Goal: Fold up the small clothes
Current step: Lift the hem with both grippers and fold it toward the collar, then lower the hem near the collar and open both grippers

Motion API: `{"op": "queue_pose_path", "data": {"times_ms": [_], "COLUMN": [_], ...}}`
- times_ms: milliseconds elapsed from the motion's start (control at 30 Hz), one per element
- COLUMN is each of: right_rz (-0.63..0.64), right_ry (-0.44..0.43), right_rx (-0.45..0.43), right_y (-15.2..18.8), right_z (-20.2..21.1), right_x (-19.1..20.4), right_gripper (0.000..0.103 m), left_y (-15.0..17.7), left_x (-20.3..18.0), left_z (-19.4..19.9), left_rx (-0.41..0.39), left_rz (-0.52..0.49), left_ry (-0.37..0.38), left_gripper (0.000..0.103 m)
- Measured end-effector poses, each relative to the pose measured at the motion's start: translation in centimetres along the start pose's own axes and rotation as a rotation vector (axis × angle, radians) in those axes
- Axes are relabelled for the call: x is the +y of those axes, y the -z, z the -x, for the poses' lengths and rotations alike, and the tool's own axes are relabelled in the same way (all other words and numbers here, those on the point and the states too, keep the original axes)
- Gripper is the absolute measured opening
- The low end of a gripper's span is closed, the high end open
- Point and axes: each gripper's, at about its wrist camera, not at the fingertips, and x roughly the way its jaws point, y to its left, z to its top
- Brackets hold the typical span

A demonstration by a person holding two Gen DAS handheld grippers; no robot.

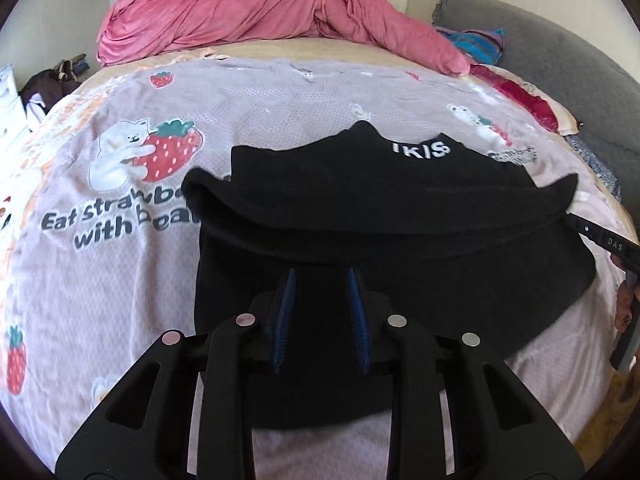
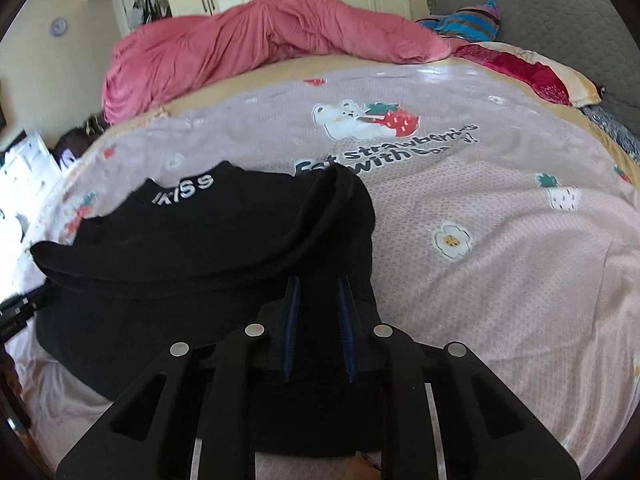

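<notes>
Both claws, left (image 1: 320, 276) and right (image 2: 318, 284), gape over black garment (image 1: 400, 208), collar pointing away.

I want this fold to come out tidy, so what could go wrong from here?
1. The black top lies with a puffy, uneven fold; pressing it now could lock in creases.
2. The left hand-held gripper and right hand-held gripper hover with nothing visibly pinched; closing might grab several layers.
3. The loose bedspread could bunch underneath.

A bed (image 2: 500, 280) is carrying a black garment (image 2: 180, 272) near and a pink quilt (image 2: 260, 40) lying far.
</notes>
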Motion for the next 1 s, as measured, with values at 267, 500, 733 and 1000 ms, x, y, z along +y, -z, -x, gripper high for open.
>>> {"op": "queue_pose_path", "data": {"times_ms": [267, 500, 733, 1000], "right_rz": [-0.026, -0.059, -0.085, -0.091], "right_ry": [0.007, 0.033, 0.061, -0.004], "right_rx": [0.006, -0.039, -0.066, 0.009], "right_y": [-2.7, -4.9, -5.3, -5.4], "right_z": [-2.7, -4.0, -4.1, -5.9], "right_x": [0.3, -0.9, -2.3, -3.2], "right_gripper": [0.018, 0.018, 0.019, 0.036], "left_y": [-3.0, -5.6, -5.5, -4.4], "left_x": [1.5, 4.3, 7.8, 7.8], "left_z": [-2.2, -0.2, -0.4, -4.3], "left_rx": [-0.021, -0.161, -0.137, -0.002], "left_rz": [0.081, 0.176, 0.273, 0.307], "left_ry": [0.041, 0.039, 0.041, 0.131], "left_gripper": [0.019, 0.019, 0.019, 0.032]}}
